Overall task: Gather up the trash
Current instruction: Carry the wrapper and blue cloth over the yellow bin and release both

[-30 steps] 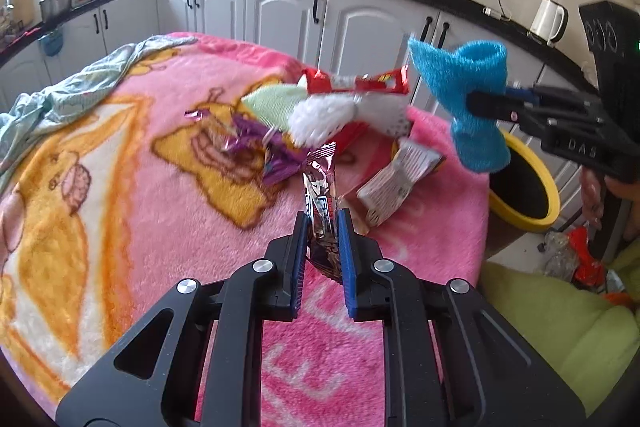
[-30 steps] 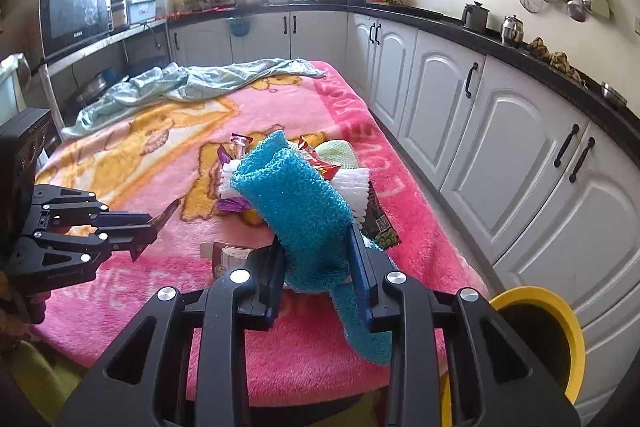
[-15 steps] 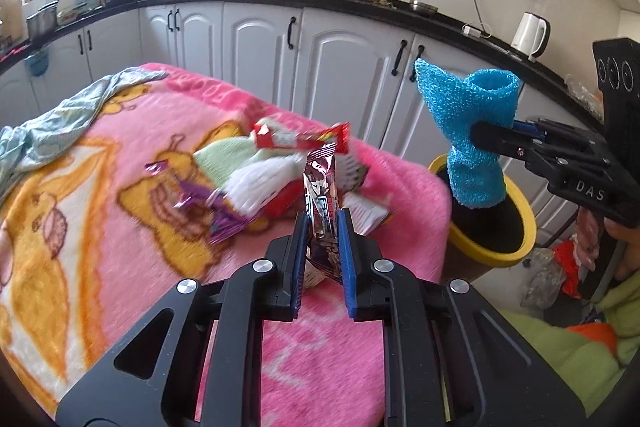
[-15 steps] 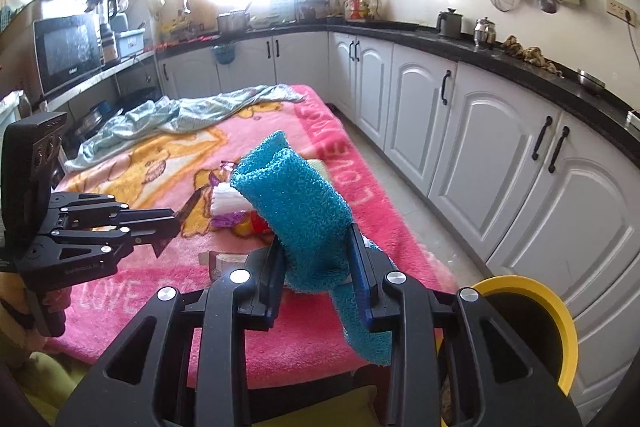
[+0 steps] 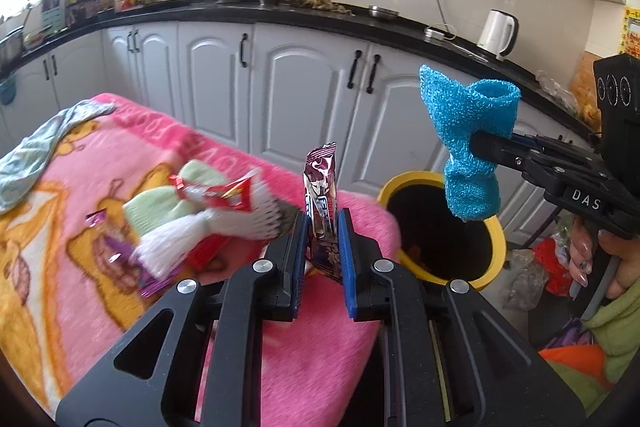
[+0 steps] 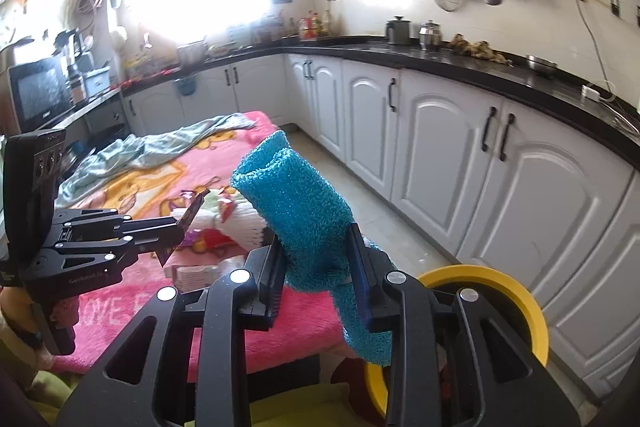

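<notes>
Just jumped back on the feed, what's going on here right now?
Trash pickup, mid-carry. The left tongs grip a maroon snack wrapper upright above the pink blanket's edge. The right tongs clamp a blue cloth beside the yellow-rimmed bin, nothing dropped yet. More wrappers lie on the blanket.

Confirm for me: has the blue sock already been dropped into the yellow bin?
No, the blue sock is clamped in the right gripper, hanging above the yellow bin.
</notes>
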### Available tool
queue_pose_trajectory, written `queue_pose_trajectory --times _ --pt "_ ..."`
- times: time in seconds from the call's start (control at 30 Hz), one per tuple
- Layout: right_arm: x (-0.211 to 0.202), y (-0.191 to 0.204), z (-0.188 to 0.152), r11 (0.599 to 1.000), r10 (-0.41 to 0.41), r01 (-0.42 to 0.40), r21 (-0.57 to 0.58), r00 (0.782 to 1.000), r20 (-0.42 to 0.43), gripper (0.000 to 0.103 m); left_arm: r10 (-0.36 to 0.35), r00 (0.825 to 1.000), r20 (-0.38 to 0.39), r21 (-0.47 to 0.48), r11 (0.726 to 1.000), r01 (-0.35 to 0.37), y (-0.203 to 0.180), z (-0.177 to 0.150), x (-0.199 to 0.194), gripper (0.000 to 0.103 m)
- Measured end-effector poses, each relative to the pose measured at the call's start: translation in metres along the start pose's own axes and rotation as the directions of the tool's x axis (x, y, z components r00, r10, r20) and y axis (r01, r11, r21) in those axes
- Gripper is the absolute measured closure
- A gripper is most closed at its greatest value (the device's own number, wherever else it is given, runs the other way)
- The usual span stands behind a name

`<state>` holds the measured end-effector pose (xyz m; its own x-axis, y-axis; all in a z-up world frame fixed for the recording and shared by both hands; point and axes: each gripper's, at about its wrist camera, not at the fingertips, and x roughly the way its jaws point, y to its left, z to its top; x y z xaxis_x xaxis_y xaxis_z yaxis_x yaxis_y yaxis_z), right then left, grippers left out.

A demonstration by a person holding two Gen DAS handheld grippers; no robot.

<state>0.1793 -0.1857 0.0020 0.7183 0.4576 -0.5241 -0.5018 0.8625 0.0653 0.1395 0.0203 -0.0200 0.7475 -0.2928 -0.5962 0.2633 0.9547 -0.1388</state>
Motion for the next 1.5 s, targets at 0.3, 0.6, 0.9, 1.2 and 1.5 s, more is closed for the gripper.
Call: queue_pose_trajectory --times 0.3,0.6,0.9,1.2,1.5 --pt "-0.023 -0.04 -0.009 0.994 -0.072 0.069 0.086 0.997 0.026 0.075 -0.071 0.997 0.013 0.019 0.997 0.07 -0.034 0.021 0.02 0.093" --pt "-0.04 -0.074 -0.016 0.98 -0.133 0.123 0.158 0.99 0.053 0.075 -0.117 0.993 0.012 0.058 0.992 0.116 -0.07 0.035 0.044 0.093" --pt "-0.049 -0.106 -0.027 0.959 -0.174 0.156 0.238 0.983 0.057 0.075 -0.164 0.986 -0.021 0.065 0.984 0.165 -0.096 0.036 0.076 0.093" --pt "-0.049 -0.14 -0.043 0.929 -0.185 0.158 0.334 0.981 0.051 0.075 -0.205 0.975 -0.081 0.084 0.974 0.212 -0.124 0.03 0.113 0.093" --pt "-0.037 -0.161 -0.059 0.903 -0.202 0.178 0.392 0.979 0.02 0.075 -0.229 0.964 -0.132 0.09 0.966 0.242 -0.141 0.023 0.144 0.092"
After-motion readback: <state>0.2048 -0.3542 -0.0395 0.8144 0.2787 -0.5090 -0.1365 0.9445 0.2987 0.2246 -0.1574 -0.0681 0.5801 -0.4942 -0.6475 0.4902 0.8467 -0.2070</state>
